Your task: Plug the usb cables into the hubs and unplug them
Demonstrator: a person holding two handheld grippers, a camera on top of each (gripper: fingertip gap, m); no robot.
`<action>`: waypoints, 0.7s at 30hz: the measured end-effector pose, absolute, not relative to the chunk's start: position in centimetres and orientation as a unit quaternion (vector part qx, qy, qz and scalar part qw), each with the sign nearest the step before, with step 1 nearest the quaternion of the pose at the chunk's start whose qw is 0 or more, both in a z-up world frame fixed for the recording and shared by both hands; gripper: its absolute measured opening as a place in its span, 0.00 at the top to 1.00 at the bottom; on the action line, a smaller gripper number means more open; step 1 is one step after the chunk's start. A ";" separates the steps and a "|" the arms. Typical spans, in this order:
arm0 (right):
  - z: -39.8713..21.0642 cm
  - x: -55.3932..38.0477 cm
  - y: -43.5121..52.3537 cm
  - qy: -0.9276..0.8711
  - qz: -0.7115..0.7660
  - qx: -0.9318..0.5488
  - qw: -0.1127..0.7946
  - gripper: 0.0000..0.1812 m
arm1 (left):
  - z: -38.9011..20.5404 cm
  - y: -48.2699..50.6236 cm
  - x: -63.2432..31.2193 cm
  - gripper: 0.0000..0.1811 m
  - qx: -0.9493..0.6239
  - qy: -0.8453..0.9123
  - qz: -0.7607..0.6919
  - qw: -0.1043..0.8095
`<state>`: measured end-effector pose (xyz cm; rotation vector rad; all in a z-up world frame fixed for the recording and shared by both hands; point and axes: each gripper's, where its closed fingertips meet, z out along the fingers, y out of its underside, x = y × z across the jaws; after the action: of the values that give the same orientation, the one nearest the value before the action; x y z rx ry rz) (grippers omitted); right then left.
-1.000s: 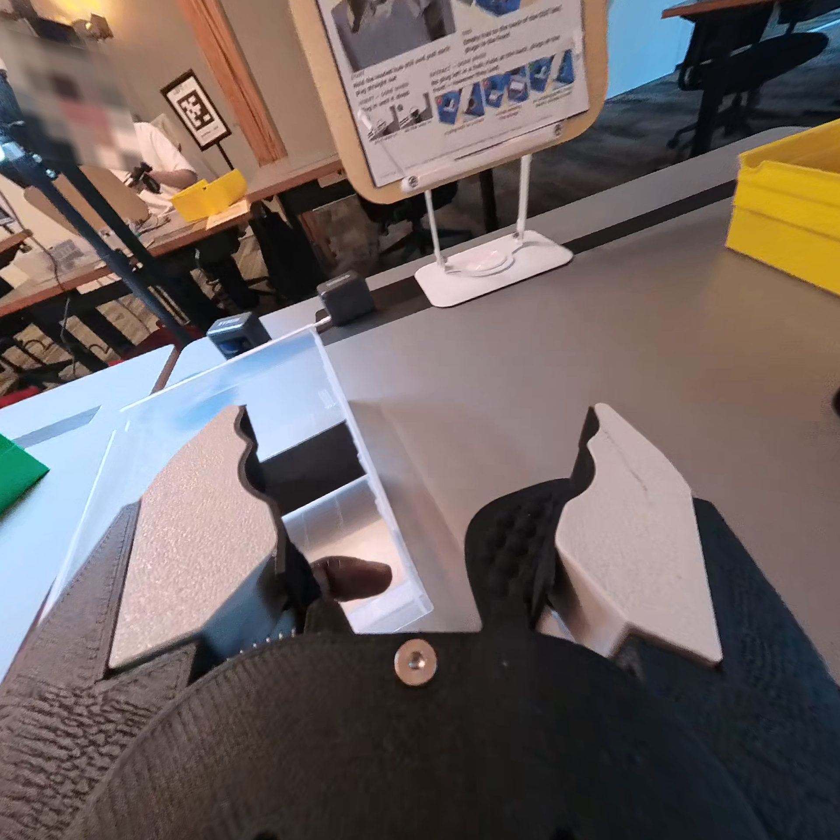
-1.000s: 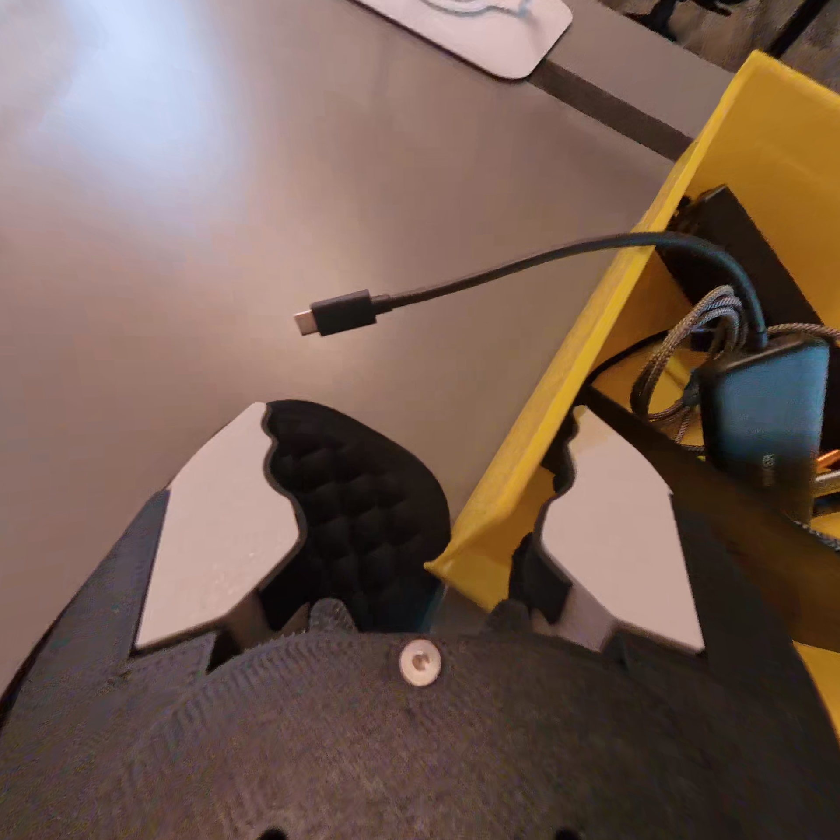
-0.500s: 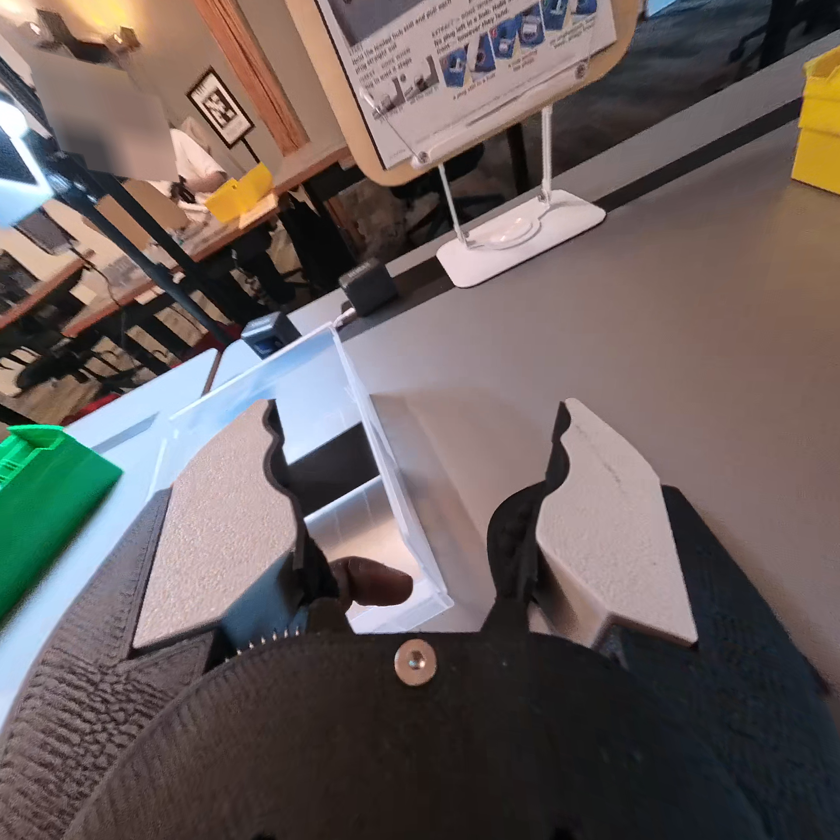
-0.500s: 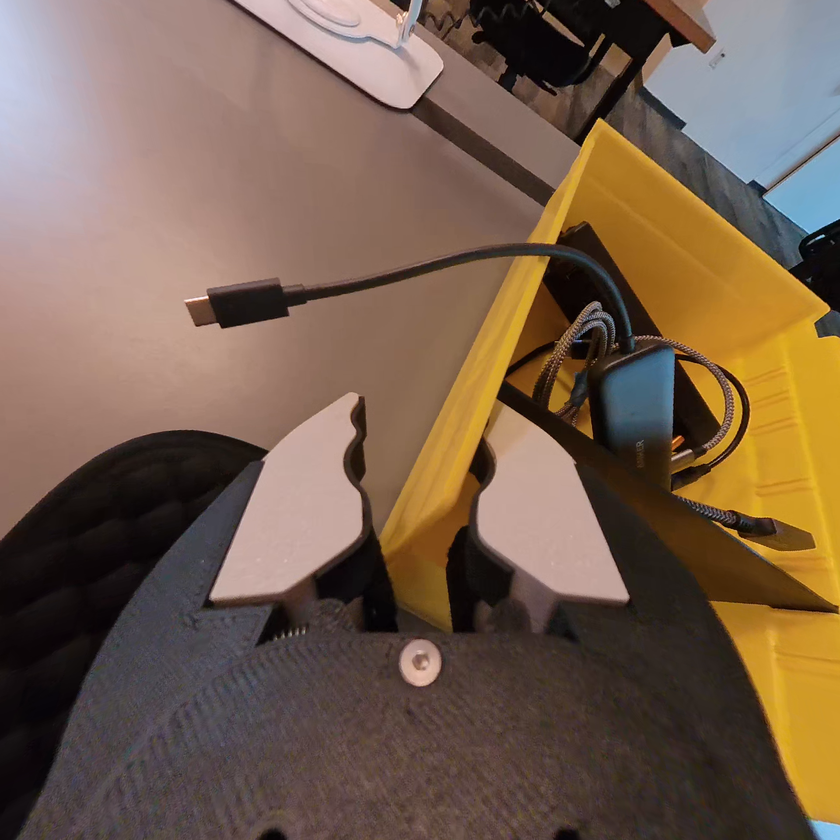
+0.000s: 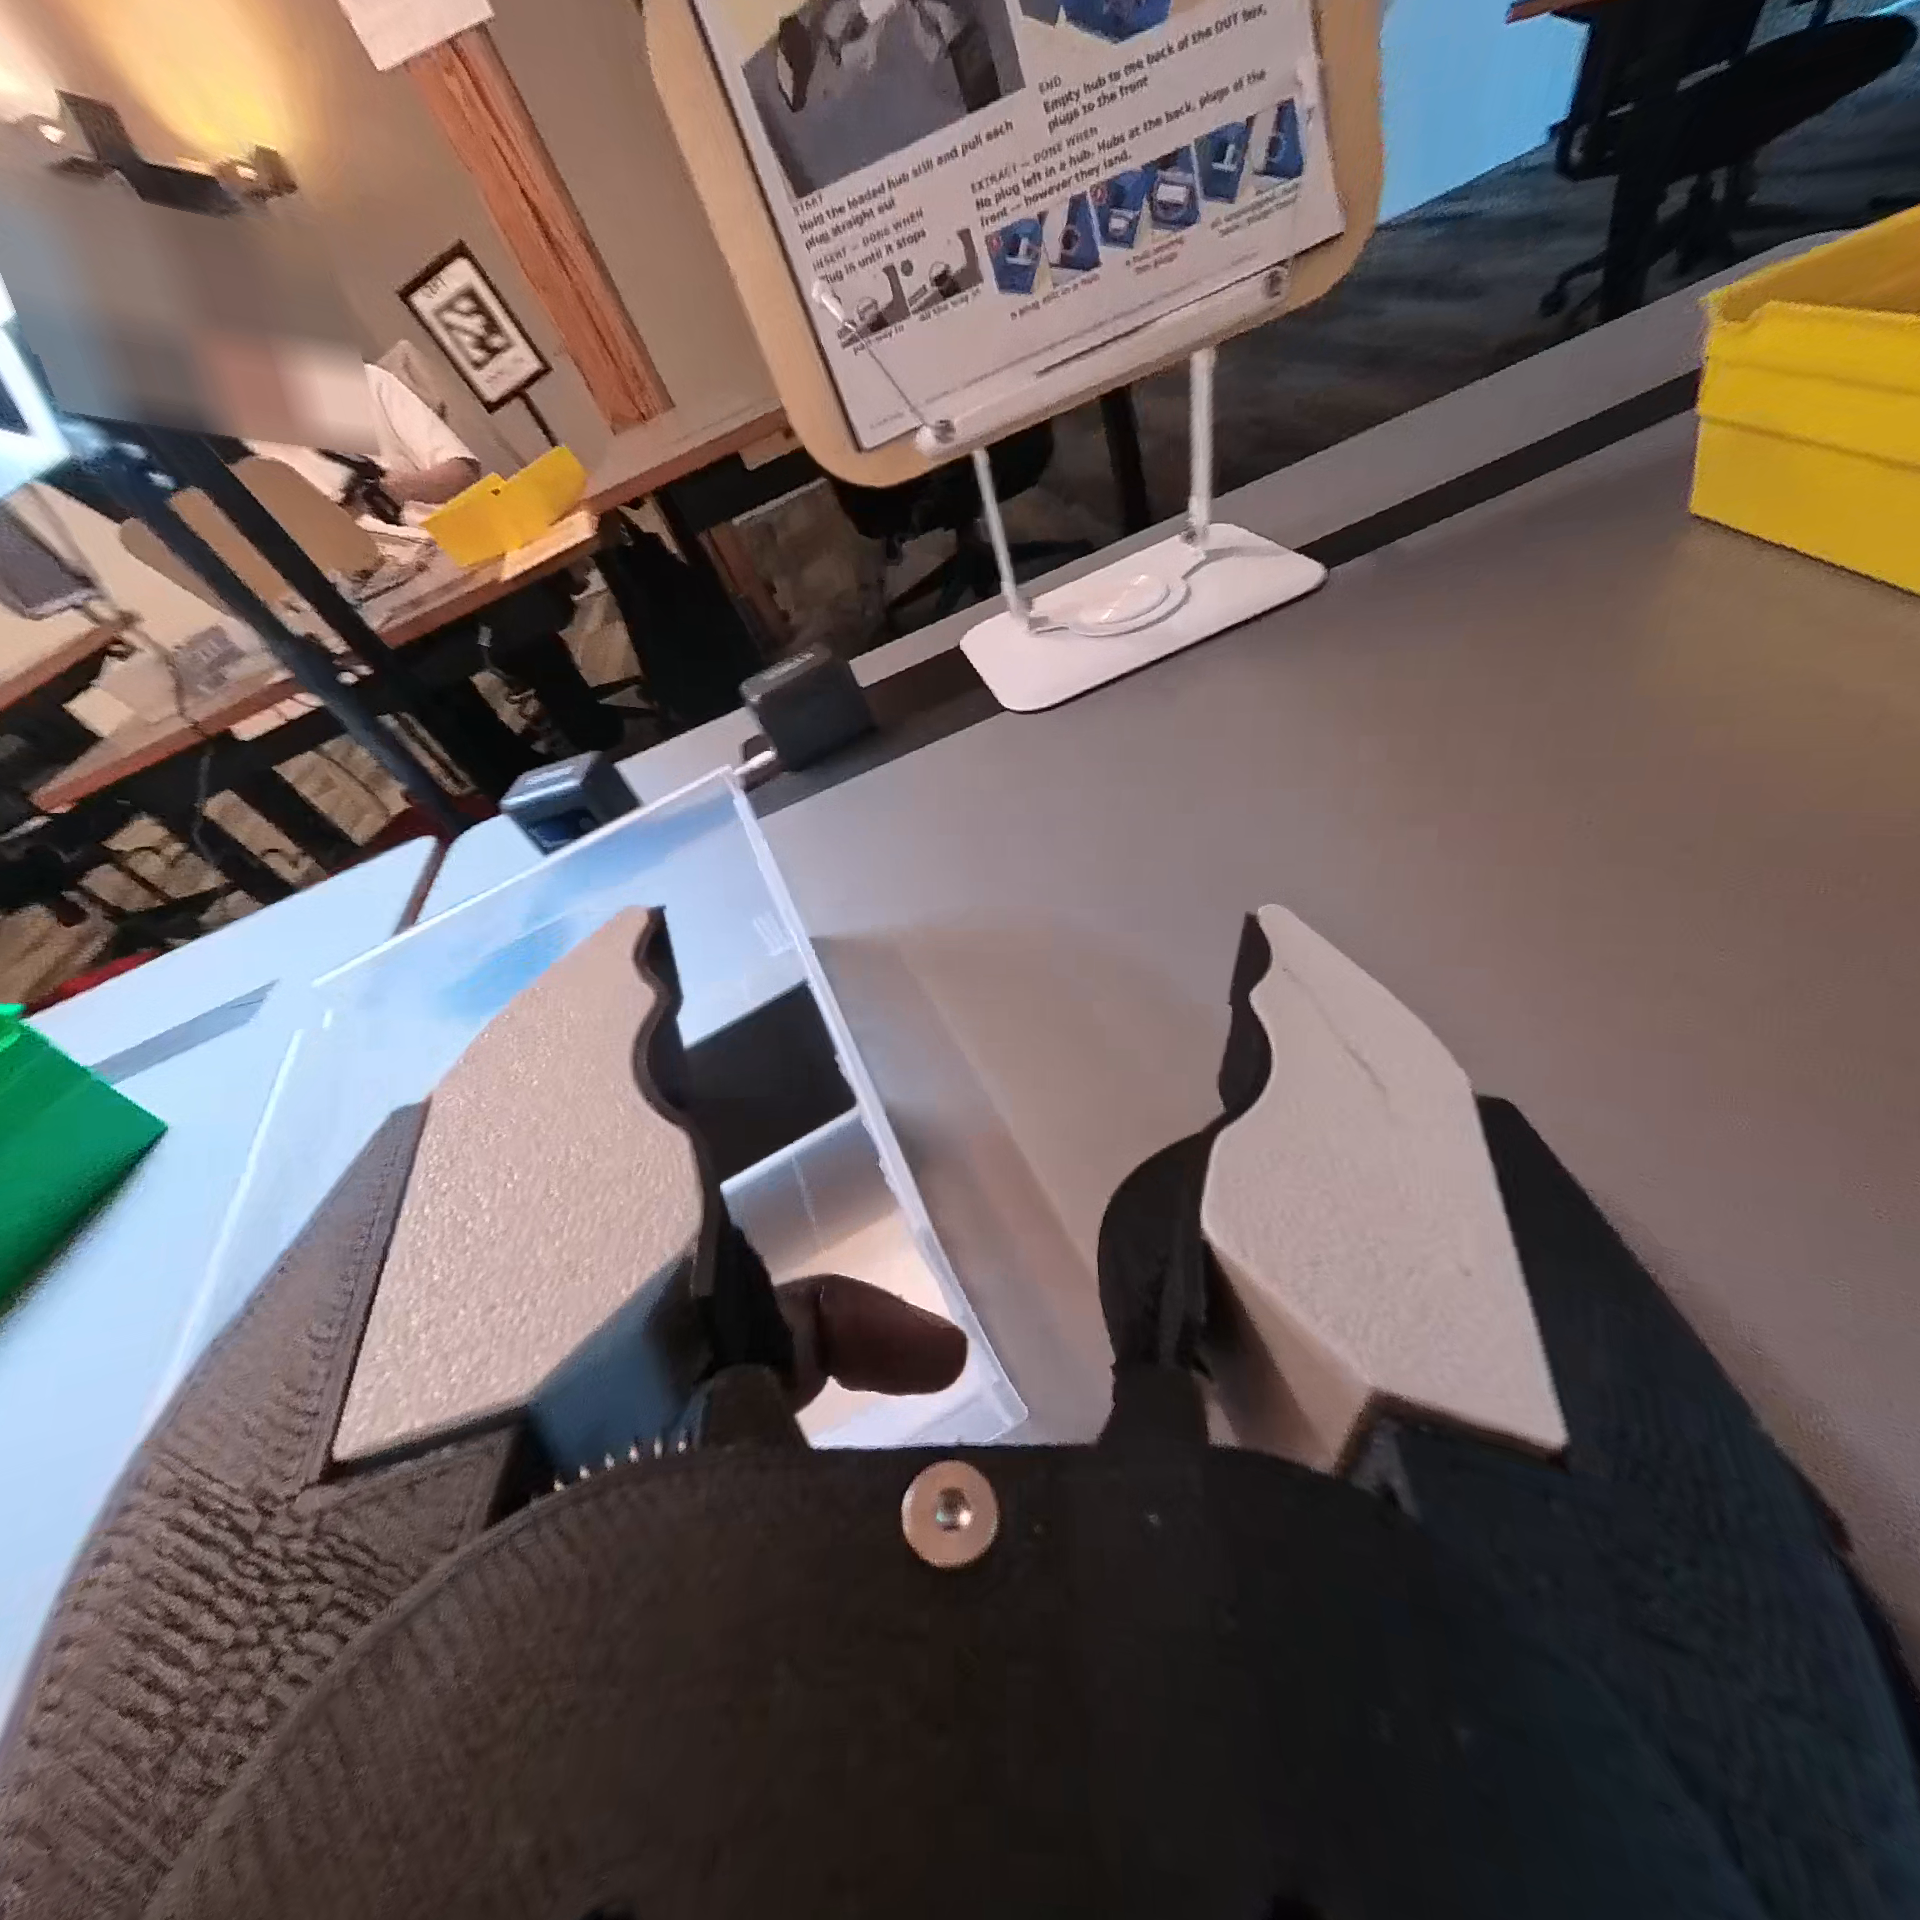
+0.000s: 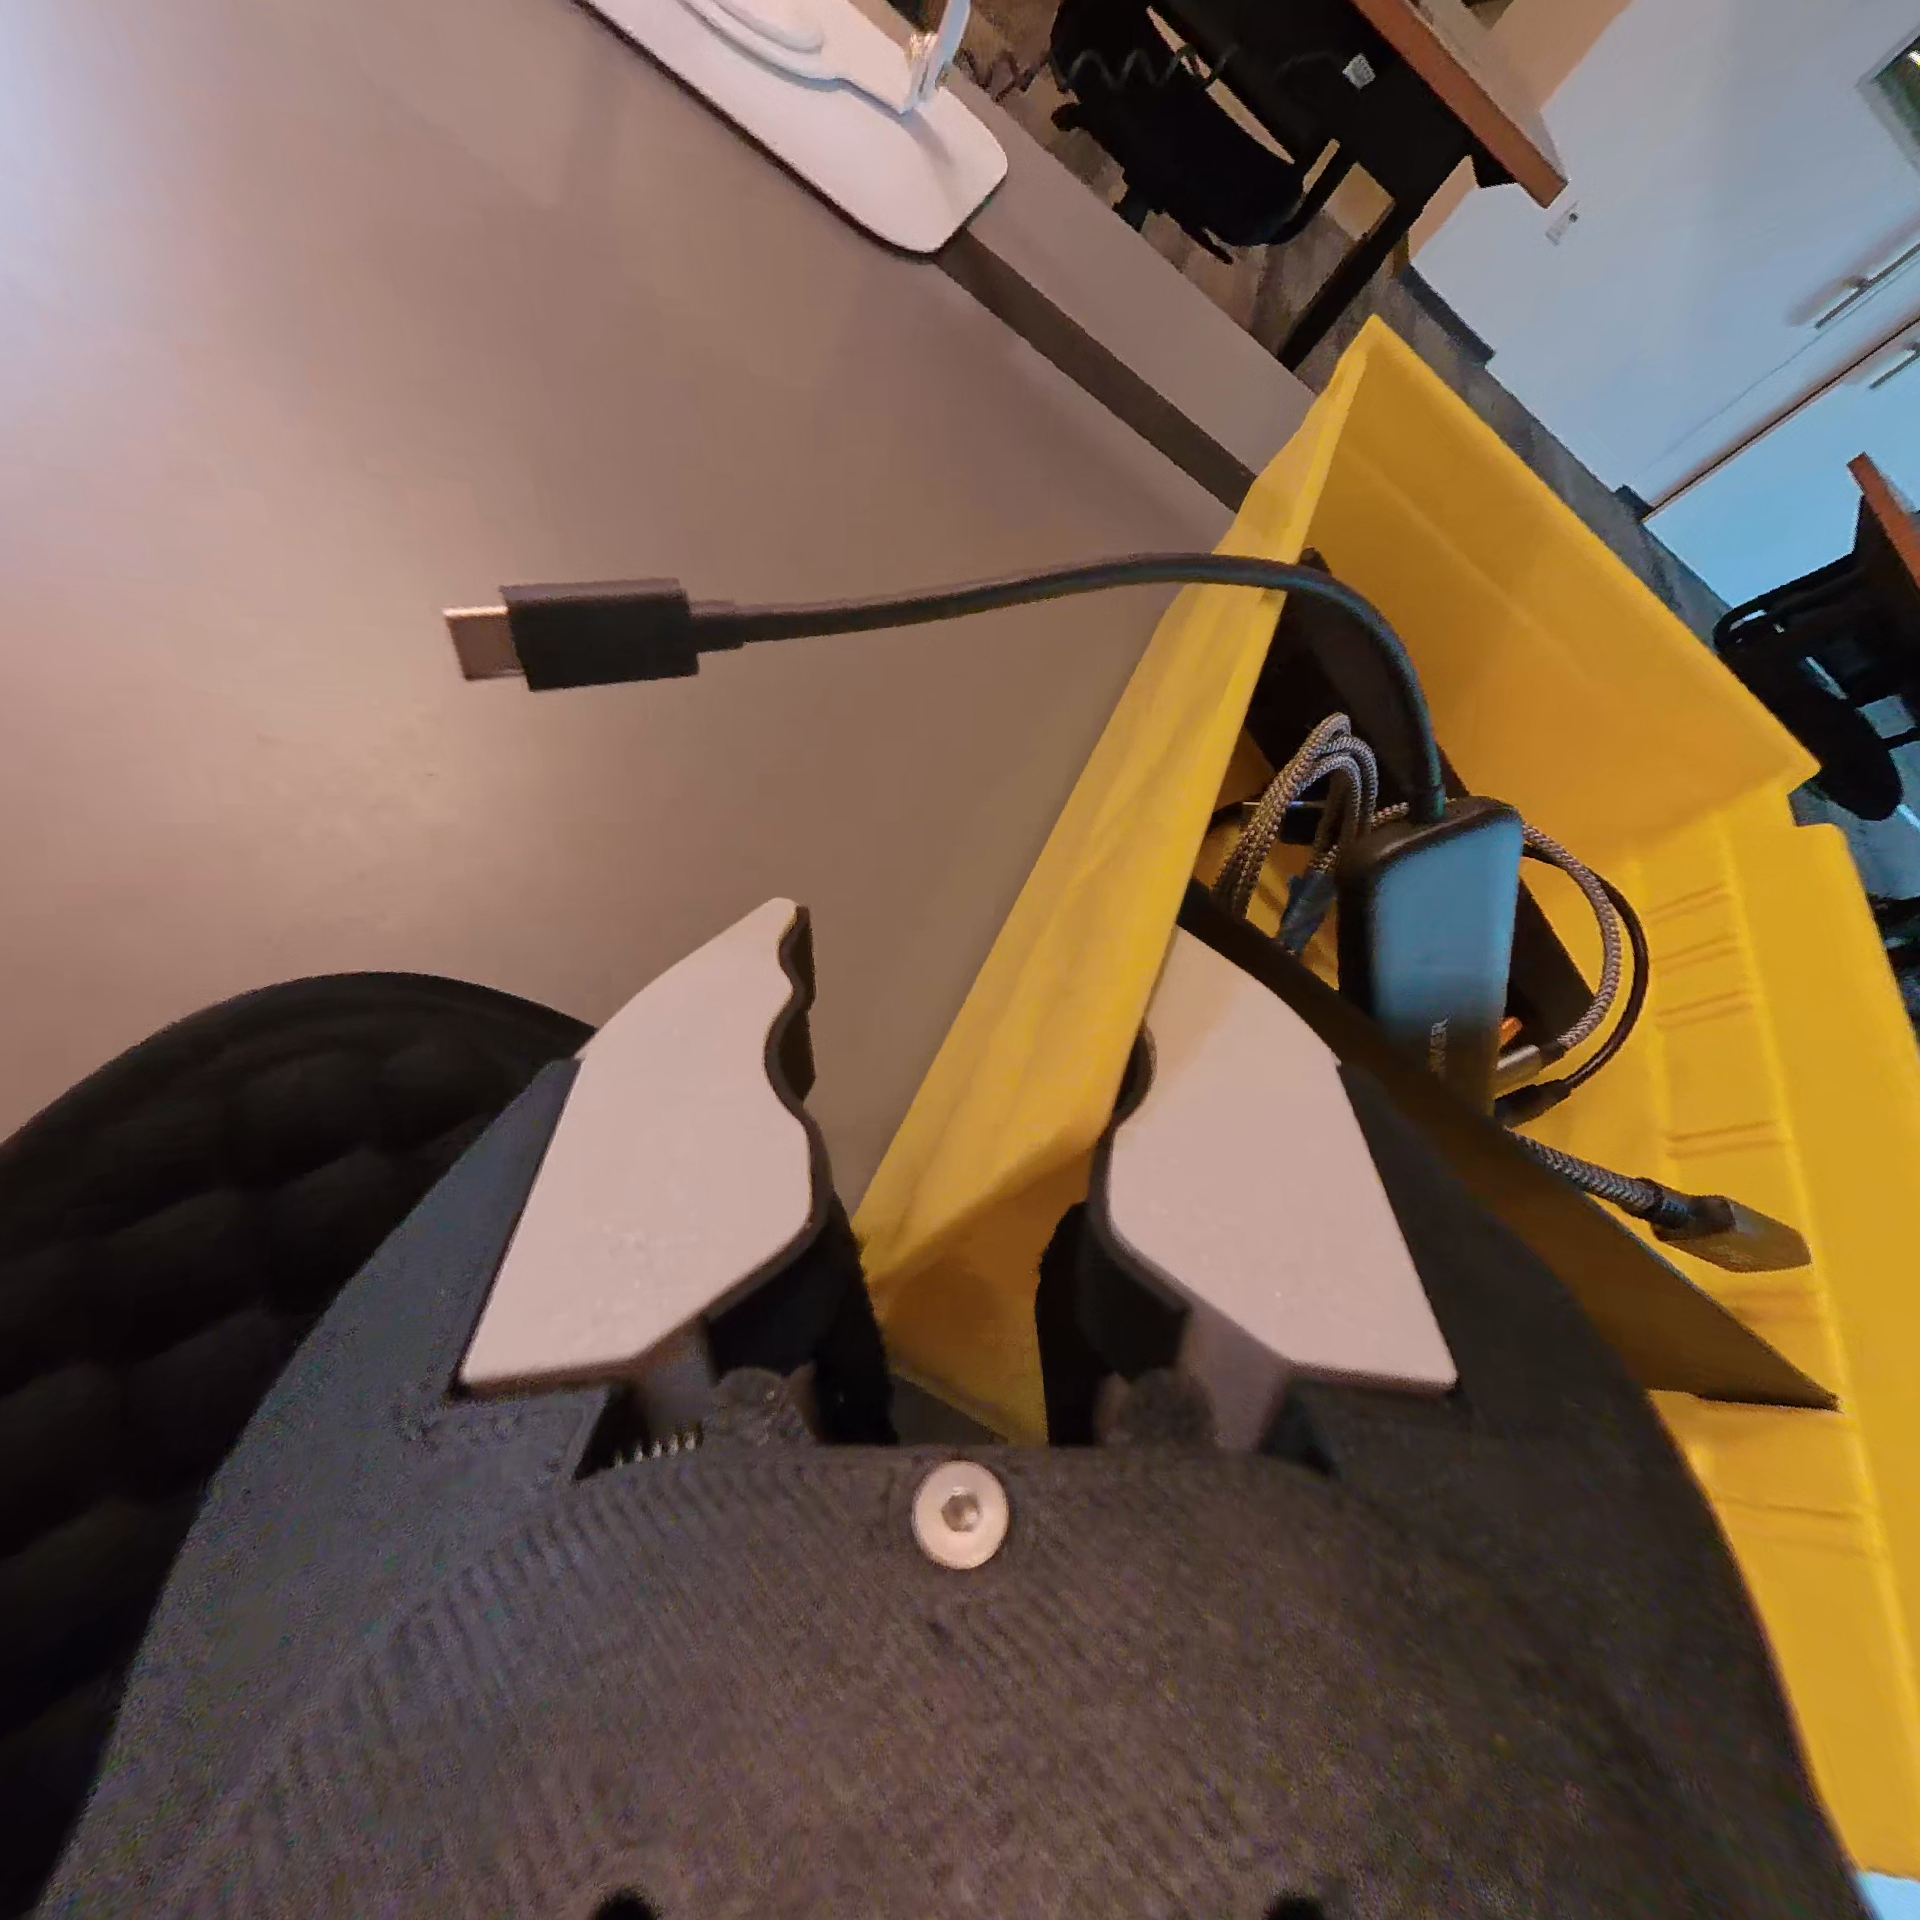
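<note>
Right gripper [image 6: 966, 1049] clamped on yellow bin [image 6: 1039, 1039] wall; hub [image 6: 1439, 935] inside, its black cable [image 6: 935, 613] overhanging tabletop [image 6: 416, 416]; left gripper [image 5: 951, 1029] wide open, straddling clear box [image 5: 831, 997] wall

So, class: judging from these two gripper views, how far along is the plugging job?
Done: nothing plugged or unplugged that shows. In hand: the right gripper is closed on the yellow bin wall; the left gripper is open astride a clear box wall. Left: the hub and cables lie in the bin, one black plug hanging out.

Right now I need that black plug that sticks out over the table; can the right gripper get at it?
Probably not yet: the right gripper is clamped on the yellow bin's wall. The black plug hangs free, with nothing around it.
</note>
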<state>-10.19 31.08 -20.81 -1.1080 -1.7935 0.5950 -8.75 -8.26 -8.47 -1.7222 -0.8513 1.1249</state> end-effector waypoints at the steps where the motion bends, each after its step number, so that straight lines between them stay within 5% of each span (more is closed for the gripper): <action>1: -20.9 -10.2 31.1 -0.731 0.233 -0.449 0.458 0.70 | -8.8 -7.9 -8.5 0.46 -0.706 -0.334 0.431 0.452; 10: -21.0 -10.1 30.7 -0.722 0.248 -0.464 0.449 0.67 | -7.5 -0.5 2.4 0.48 -0.850 -0.042 0.238 0.468; 21: -21.5 -8.9 30.4 -0.732 0.240 -0.461 0.440 0.69 | -6.9 0.0 4.2 0.47 -0.850 -0.040 0.248 0.463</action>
<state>-8.89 30.42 -21.52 -1.1461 -1.8186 0.5960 4.22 -0.03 -6.88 -2.0892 -0.0975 0.6084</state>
